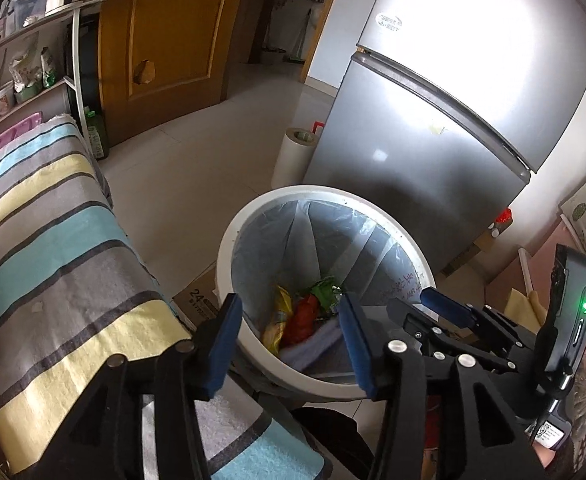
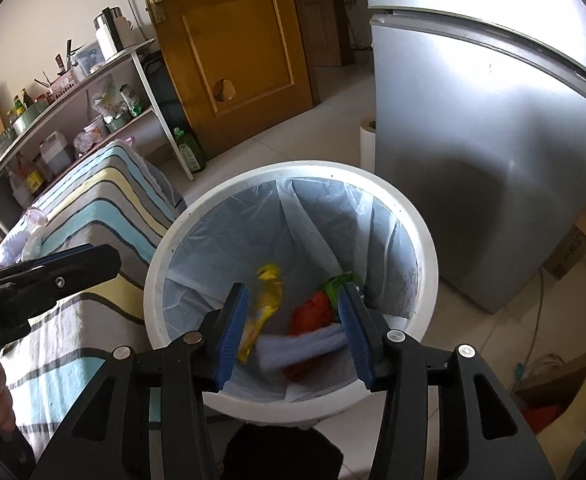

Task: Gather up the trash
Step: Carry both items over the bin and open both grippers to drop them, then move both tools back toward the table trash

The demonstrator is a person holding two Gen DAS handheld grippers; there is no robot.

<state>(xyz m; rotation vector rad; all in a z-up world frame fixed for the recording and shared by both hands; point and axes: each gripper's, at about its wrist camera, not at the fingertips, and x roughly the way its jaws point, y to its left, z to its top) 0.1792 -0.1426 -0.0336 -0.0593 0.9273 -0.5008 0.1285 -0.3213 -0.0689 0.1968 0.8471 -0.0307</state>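
Both the left hand-held gripper (image 1: pixel 289 344) and right hand-held gripper (image 2: pixel 293 330) gape empty over the bin (image 2: pixel 181 236) — cardboard box (image 1: pixel 197 300) beside it reads "24".

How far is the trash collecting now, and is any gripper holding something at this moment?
Done: a yellow wrapper, a red wrapper, a green wrapper and a white cloth-like piece lie inside the lined trash bin. In hand: nothing; the left gripper and right gripper are both open over the bin. Left: clear plastic on the striped cloth may remain.
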